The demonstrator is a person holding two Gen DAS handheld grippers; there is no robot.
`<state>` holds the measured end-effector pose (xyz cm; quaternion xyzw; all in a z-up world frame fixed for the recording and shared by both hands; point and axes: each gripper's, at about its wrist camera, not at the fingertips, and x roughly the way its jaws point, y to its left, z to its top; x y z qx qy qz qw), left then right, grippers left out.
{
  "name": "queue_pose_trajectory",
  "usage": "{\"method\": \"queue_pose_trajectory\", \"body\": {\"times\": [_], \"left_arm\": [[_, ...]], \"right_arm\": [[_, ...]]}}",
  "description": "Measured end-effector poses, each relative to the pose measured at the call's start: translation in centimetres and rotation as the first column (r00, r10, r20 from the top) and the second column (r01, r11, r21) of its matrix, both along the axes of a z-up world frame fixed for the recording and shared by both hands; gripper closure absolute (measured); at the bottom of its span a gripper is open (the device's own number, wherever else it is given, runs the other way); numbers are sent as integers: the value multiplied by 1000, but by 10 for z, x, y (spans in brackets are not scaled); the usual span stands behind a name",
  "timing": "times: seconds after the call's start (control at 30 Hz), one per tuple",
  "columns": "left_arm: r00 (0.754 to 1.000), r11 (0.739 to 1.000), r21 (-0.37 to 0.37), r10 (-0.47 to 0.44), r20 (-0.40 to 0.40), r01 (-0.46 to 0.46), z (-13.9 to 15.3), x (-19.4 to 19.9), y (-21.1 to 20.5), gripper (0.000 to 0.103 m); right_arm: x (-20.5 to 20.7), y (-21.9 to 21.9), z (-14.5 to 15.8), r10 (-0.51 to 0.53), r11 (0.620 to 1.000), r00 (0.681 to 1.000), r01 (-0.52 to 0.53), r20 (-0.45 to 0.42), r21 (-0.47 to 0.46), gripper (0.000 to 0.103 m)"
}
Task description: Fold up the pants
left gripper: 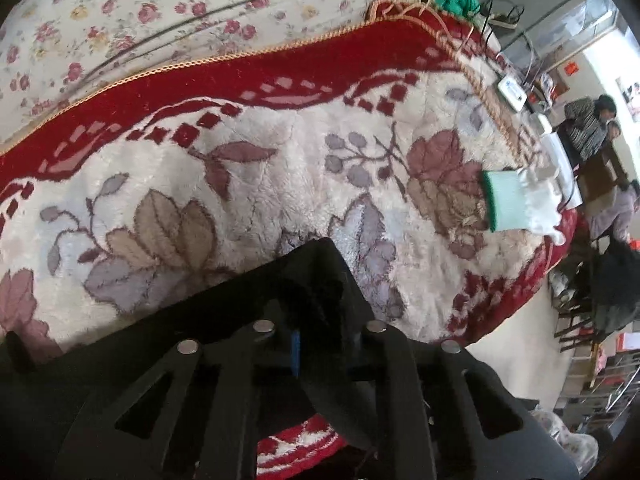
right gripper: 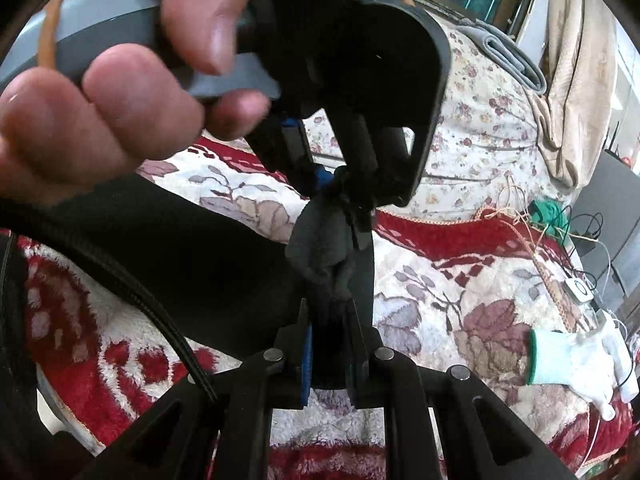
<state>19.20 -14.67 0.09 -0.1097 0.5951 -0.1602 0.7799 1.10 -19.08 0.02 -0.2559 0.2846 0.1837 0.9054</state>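
The black pants (right gripper: pixel 192 256) hang stretched between both grippers above a red and white floral blanket (right gripper: pixel 460 280). My right gripper (right gripper: pixel 330 344) is shut on a bunch of the black cloth. Right in front of it, my left gripper (right gripper: pixel 340 184), held by a hand (right gripper: pixel 100 92), is shut on the same bunched edge. In the left wrist view the left gripper (left gripper: pixel 316 312) pinches black cloth (left gripper: pixel 312 280) that covers its tips and drapes down to the lower left.
A white and green glove (left gripper: pixel 520 204) lies on the blanket's right side; it also shows in the right wrist view (right gripper: pixel 568 356). Cables and a small white device (right gripper: pixel 578 290) lie at the far right. A flowered sheet (left gripper: pixel 160 12) lies beyond the blanket.
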Motion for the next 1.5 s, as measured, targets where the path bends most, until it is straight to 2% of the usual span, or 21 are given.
{"method": "queue_pose_trajectory", "body": {"times": [0.07, 0.23, 0.5, 0.73, 0.87, 1.03, 1.1, 1.2, 1.27, 1.33, 1.37, 1.4, 1.47, 1.5], "left_arm": [[1000, 999, -35, 17, 3, -17, 2, -6, 11, 92], [999, 991, -124, 44, -16, -45, -2, -28, 57, 92], [993, 975, -189, 122, 4, -119, -11, -81, 155, 93], [978, 947, -250, 207, -1, -200, -25, -107, 226, 93], [975, 941, -264, 222, 4, -213, -29, -110, 244, 93], [972, 933, -277, 235, -9, -228, -36, -105, 258, 92], [970, 925, -294, 241, -31, -240, -42, -102, 263, 88], [957, 893, -343, 278, -83, -289, -50, -103, 275, 86], [950, 887, -345, 305, -59, -306, -42, -108, 283, 79], [935, 875, -344, 356, -18, -339, -27, -114, 292, 57], [923, 864, -351, 386, 1, -361, -20, -118, 299, 56], [907, 847, -366, 422, 21, -386, -12, -123, 307, 56], [870, 789, -441, 492, 38, -427, -1, -136, 320, 53], [856, 762, -475, 516, 38, -439, 3, -142, 324, 52]], "right_arm": [[-5, 5, -1, 12, 1000, 1000, -12, 22, -10, 91], [-32, 38, -11, 77, 991, 992, -64, 105, -118, 91], [-73, 123, -26, 188, 962, 974, -157, 128, -222, 91], [-94, 199, -30, 258, 933, 960, -219, 107, -287, 91], [-97, 224, -34, 254, 926, 963, -217, 86, -310, 91], [-91, 240, -33, 221, 938, 974, -202, 39, -281, 91], [-86, 245, -33, 201, 940, 980, -192, 6, -281, 91], [-81, 244, -32, 172, 951, 985, -169, -11, -259, 91], [-78, 243, -32, 167, 951, 986, -166, -15, -260, 91], [-74, 243, -33, 162, 950, 987, -162, -21, -265, 89], [-74, 243, -32, 159, 950, 987, -157, -13, -268, 84], [-73, 242, -31, 151, 952, 989, -144, 5, -271, 81], [-73, 242, -26, 143, 956, 989, -127, 43, -265, 70], [-67, 235, -22, 149, 959, 988, -133, 46, -249, 69]]}}
